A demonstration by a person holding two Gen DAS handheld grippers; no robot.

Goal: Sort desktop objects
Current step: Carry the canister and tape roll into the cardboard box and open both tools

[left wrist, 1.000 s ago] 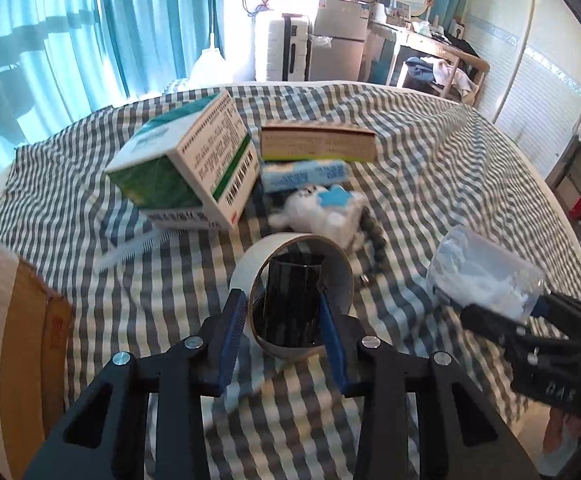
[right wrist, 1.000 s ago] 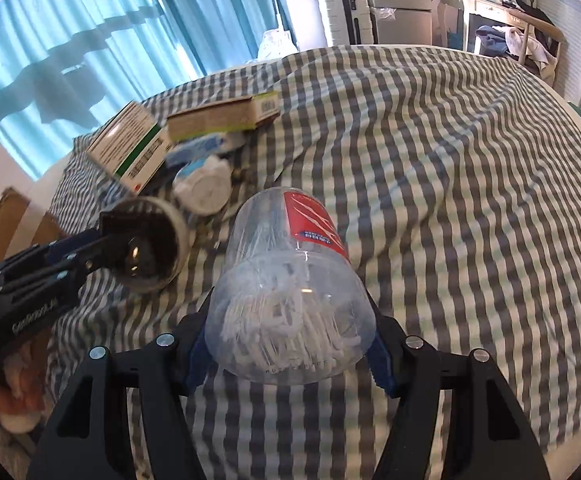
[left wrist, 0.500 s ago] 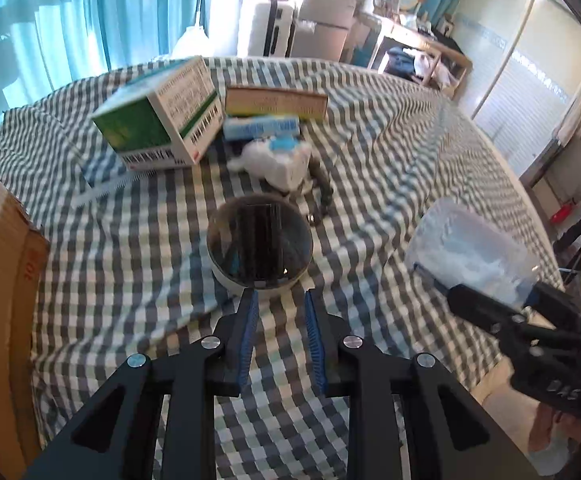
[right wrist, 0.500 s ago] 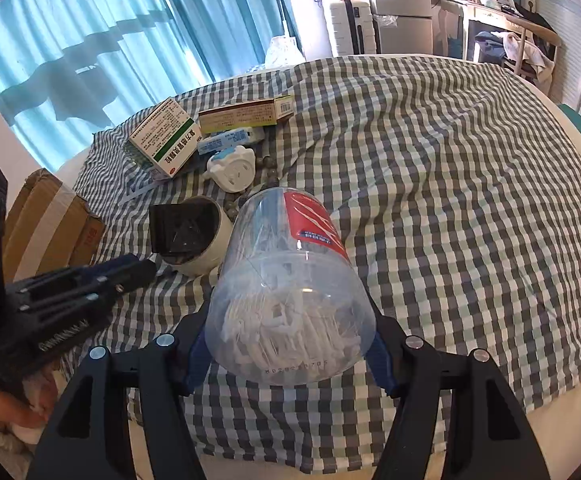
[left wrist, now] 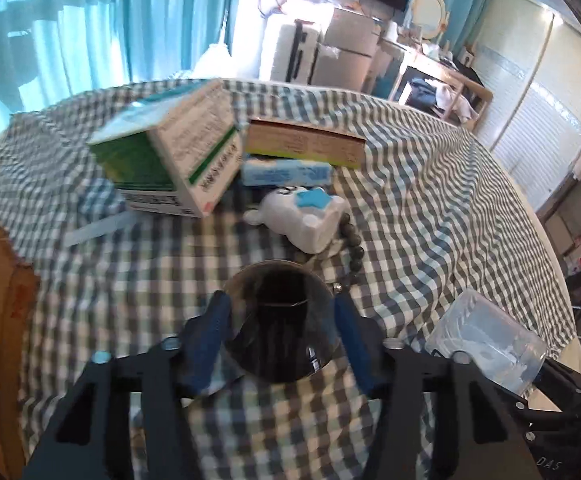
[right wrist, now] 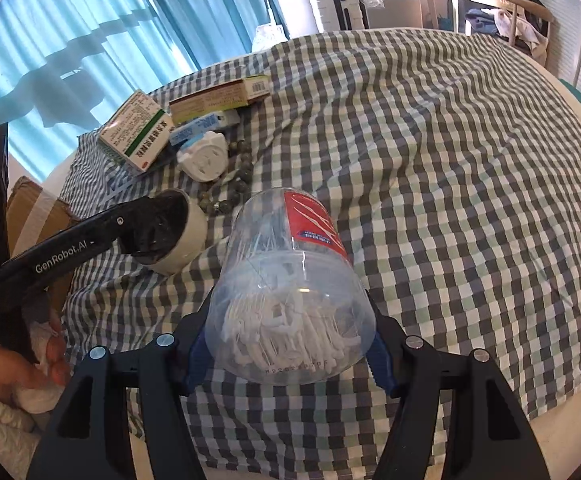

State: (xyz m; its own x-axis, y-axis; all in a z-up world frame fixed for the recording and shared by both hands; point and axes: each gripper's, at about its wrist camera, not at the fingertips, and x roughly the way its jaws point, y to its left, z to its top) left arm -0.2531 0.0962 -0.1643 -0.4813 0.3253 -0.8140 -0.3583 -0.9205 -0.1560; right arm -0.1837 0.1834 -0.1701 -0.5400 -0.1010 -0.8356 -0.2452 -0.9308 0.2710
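Presently, left gripper (left wrist: 282, 320): jaws just opened, straddling white round mirror-topped container (left wrist: 280, 322); pad contact obscured by blur.
Right gripper (right wrist: 288, 344): clamped on clear plastic cotton-swab jar (right wrist: 290, 296).

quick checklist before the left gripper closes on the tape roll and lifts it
1. Tape roll between the left gripper fingers: ok; its jaws have just been opening.
2. Pads pressing on the roll: cannot tell, blurred.
3. Bead string clear of the roll: cannot tell, it lies right behind it.
4. Right gripper shut on the swab jar: ok.
5. Jar clear of the left gripper: ok, apart.
6. Cloth flat under the roll: cannot tell.
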